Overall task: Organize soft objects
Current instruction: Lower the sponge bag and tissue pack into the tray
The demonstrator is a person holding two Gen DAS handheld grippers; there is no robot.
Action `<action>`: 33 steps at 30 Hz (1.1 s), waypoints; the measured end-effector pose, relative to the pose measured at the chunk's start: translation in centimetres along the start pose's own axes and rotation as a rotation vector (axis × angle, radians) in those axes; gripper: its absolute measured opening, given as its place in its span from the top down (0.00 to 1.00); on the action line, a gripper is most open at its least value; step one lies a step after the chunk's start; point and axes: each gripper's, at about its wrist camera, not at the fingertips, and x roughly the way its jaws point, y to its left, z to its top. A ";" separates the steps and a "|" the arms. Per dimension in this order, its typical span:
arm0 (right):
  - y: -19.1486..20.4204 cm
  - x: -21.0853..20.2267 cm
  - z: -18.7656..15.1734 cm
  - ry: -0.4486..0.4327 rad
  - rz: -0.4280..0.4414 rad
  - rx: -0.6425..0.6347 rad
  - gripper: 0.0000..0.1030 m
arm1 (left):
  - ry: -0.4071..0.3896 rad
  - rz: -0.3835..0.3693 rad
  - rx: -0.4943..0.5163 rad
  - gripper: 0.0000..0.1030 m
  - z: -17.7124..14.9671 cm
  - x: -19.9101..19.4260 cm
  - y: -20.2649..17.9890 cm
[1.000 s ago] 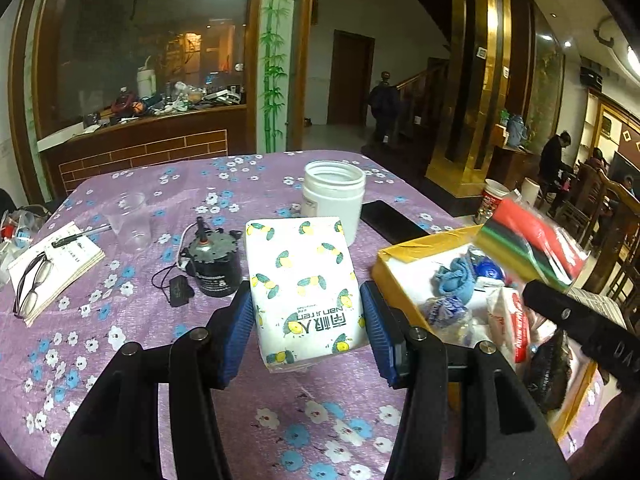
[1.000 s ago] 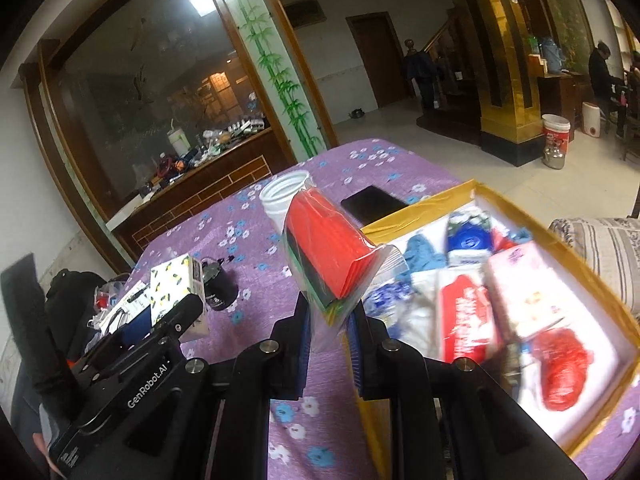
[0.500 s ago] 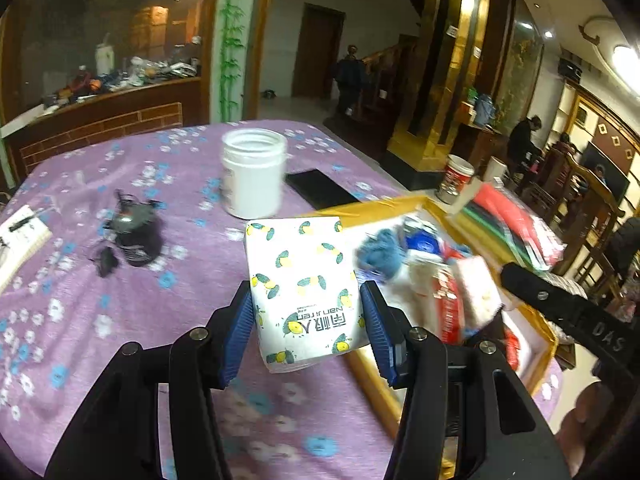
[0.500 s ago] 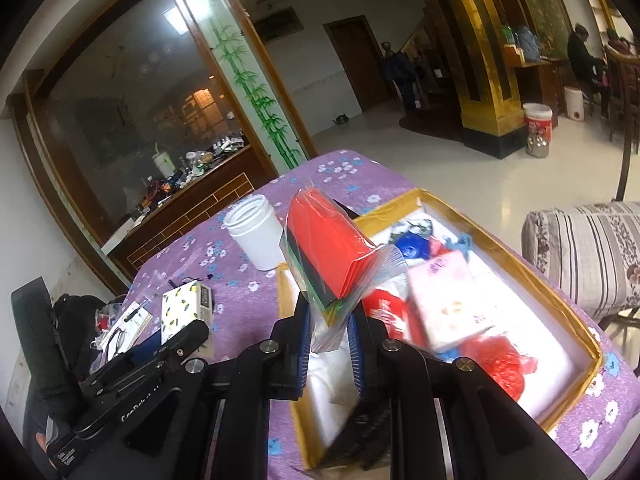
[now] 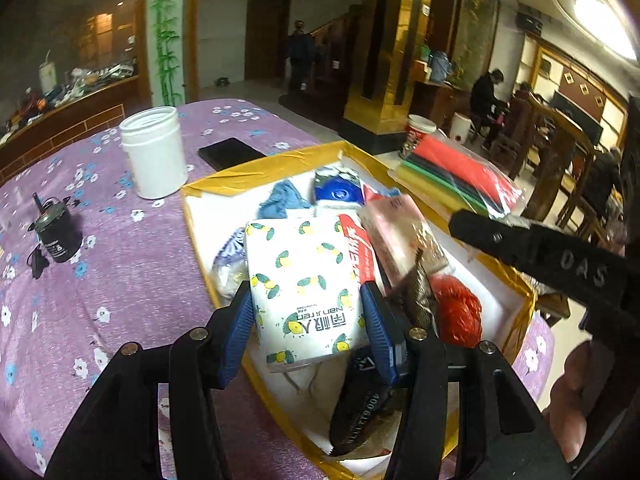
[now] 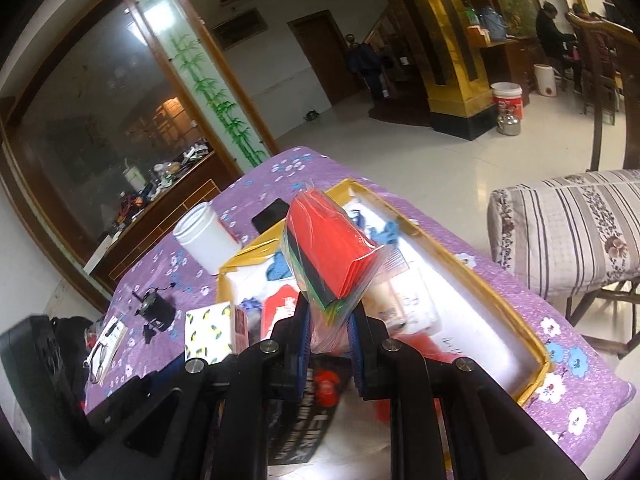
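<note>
"nanjiren" — tissue pack (image 5: 306, 284), "DAS" — right gripper (image 5: 576, 268)

Dim hall: glossy white tile floor (image 6: 420, 148), gold pillar (image 5: 380, 52), bamboo-painted column (image 6: 216, 92), dark wooden door (image 5: 266, 32), striped cushioned chair (image 6: 568, 228), lit ceiling lamp (image 5: 604, 22).

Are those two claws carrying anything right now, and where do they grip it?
Yes. The left claw squeezes a lemon-print tissue pack by its two long sides. The right claw pinches a bag of coloured sheets by its lower end.
</note>
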 end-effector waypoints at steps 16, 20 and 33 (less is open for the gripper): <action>-1.0 3.4 -1.2 0.093 -0.042 0.022 0.83 | -0.025 0.047 0.105 0.50 -1.2 0.6 -1.6; -1.0 4.0 -1.6 0.104 -0.049 0.013 0.83 | -0.041 0.067 0.131 0.50 -1.4 0.5 -2.2; -1.3 4.3 -2.2 0.114 -0.058 0.001 0.83 | -0.066 0.098 0.172 0.49 -1.6 0.5 -2.9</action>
